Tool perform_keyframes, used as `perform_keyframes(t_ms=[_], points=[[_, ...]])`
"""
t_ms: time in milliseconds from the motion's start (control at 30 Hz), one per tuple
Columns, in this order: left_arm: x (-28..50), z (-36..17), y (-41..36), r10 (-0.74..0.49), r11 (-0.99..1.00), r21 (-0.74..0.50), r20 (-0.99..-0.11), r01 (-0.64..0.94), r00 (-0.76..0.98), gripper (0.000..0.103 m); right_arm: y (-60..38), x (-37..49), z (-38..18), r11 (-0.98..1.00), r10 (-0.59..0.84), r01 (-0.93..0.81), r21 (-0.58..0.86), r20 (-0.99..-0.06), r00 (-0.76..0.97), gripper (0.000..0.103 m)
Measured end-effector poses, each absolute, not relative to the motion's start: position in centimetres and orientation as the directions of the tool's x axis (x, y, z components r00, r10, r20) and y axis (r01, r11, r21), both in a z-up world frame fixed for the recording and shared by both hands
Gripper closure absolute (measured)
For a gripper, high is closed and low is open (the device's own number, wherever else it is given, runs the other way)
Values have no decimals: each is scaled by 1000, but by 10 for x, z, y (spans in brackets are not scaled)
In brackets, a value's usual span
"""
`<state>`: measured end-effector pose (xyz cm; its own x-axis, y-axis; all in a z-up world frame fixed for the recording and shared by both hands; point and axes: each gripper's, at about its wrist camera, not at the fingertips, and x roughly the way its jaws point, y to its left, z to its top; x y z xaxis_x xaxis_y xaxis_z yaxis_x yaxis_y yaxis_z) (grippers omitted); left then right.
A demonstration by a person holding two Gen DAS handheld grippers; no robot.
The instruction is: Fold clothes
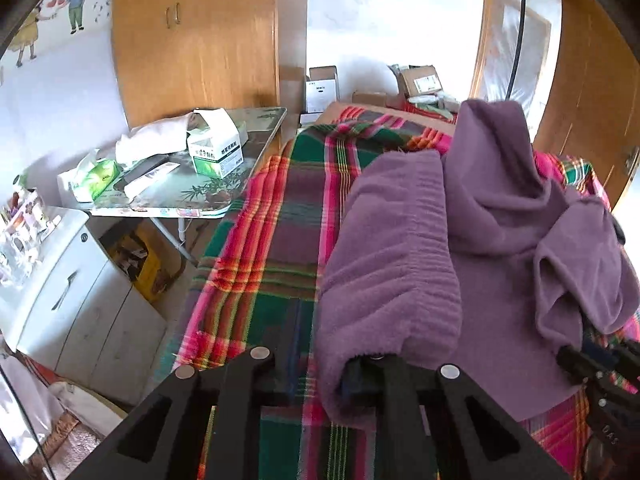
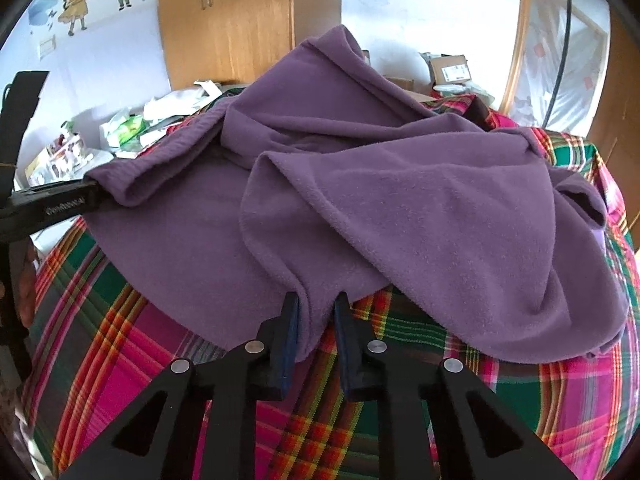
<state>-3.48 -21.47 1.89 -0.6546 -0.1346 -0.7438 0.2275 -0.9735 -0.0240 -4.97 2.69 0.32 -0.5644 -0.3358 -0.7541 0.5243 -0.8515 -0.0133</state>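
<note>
1. while the purple fleece garment (image 2: 360,184) lies rumpled on the pink, green and orange plaid blanket (image 2: 120,320), we grip it at two spots, one tool on each.
2. left gripper (image 1: 372,360): the garment's ribbed, gathered hem band is draped over its fingertips and hides them. from the right wrist view the left gripper (image 2: 94,196) has that same band bunched at its tip, so we read it as clamped on the cloth.
3. right gripper (image 2: 316,304): two dark fingers (image 2: 290,320) sit either side of a hanging fold at the garment's near edge, narrow gap, cloth pinched between them. in the left wrist view the right gripper (image 1: 588,360) shows at the right edge with purple cloth bunched above it.
4. garment layout: near edge lifted at both grip points, the far part heaped up in a tall fold toward the room's back; a sleeve-like lobe droops on the right side.
5. blanket covers the whole work surface, stripes visible under and around the garment.
6. background, left of the blanket: glass-topped folding table (image 1: 256,148) with a green and white cardboard box (image 1: 216,152) and a green tissue pack (image 1: 94,178) on it; white drawer cabinet (image 1: 76,292) nearer us; wooden wardrobe (image 1: 192,36) behind.
</note>
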Motion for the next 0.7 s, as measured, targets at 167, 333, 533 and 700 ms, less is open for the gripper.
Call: perform_keyframes(t_ms=[167, 333, 533, 700], points=[[-40, 18, -211, -137, -972, -23, -753, 234, -643, 88, 21, -51, 2, -842, -329, 538, -34, -758, -563, 76], [-42, 17, -218, -75, -969, -94, -772, 230, -631, 93, 17, -53, 2, -831, -323, 552, -61, -755, -570, 81], [-29, 28, -227, -11, -948, -203, -749, 245, -663, 98, 32, -53, 8, -844, -334, 534, -43, -737, -587, 96], [-13, 39, -230, 59, -911, -322, -719, 257, -693, 98, 58, -35, 29, -870, -356, 493, -12, -675, -646, 96]])
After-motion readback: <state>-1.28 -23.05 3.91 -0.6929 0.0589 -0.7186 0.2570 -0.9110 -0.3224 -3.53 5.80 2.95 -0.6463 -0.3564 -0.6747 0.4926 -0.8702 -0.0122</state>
